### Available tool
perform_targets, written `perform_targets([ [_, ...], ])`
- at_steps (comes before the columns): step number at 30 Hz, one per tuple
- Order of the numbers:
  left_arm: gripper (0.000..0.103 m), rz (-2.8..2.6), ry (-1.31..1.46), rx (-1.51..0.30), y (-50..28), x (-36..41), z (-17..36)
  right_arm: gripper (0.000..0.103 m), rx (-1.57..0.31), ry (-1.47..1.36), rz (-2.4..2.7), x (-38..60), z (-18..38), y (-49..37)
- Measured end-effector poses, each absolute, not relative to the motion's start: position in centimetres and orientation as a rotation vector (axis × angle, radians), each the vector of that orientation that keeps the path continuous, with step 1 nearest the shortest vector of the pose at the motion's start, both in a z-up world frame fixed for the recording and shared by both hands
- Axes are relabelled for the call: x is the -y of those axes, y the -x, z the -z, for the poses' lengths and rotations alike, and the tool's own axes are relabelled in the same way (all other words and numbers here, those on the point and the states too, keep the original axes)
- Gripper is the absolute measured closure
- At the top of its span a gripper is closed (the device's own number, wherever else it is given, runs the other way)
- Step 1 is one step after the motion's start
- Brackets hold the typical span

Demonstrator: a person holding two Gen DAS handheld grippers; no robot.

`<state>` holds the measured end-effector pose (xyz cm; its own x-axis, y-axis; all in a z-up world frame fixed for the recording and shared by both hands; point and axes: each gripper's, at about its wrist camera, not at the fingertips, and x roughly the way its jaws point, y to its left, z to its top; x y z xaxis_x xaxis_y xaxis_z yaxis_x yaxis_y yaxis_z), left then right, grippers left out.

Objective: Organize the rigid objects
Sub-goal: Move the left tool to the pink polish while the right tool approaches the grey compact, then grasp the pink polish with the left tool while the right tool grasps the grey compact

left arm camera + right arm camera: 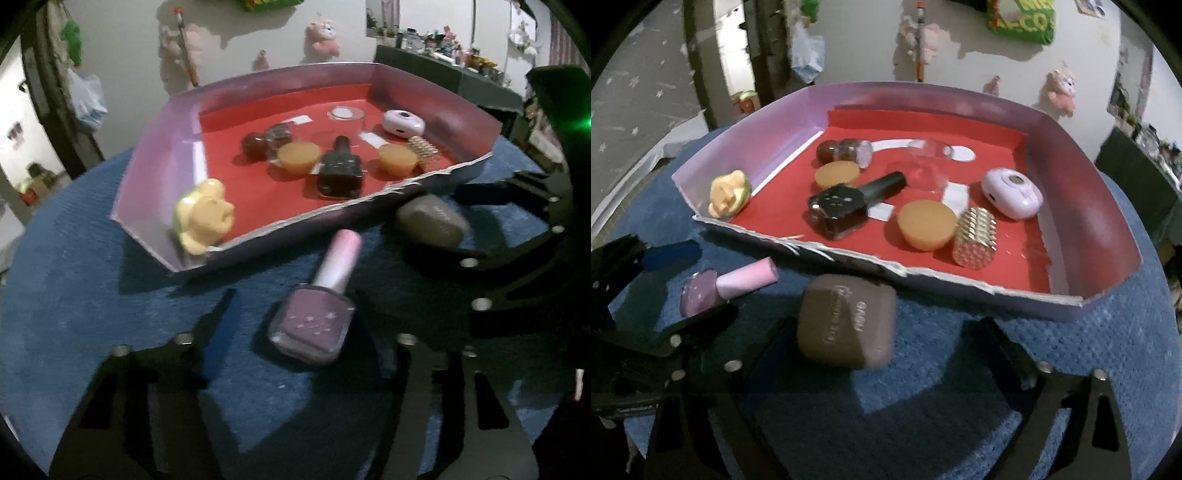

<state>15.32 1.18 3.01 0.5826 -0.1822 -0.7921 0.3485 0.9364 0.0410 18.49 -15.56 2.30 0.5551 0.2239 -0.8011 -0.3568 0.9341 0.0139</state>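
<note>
Readable text: very little, only 1 partial word and 1 blurred marking.

On the green bag point(1021, 22) hanging on the wall at top of right wrist view, you can see big white letters, cut by the pic edge; only "CO" at the end of the lower row is sure, the rest approx. and not readable. The brown case point(846, 325) on the blue cloth has raised lettering on its lid, upside down and blurred, so you cannot read it. The pale specks on the purple nail polish bottle point(314, 325) give no letters or nos.
</note>
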Motion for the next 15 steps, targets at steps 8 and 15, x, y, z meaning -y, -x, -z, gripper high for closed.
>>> perform_targets([
  [8, 0.064, 0.324, -0.191, -0.883, -15.0, -0.5, -3.1, 0.045, -0.887, 0.169, -0.424, 14.4, -2.7, -17.8],
  [15, 0.064, 0.356, -0.135, -0.851, -13.5, -0.7, -4.4, 0.045, -0.838, 0.126, -0.465, 15.3, -4.2, -15.3],
])
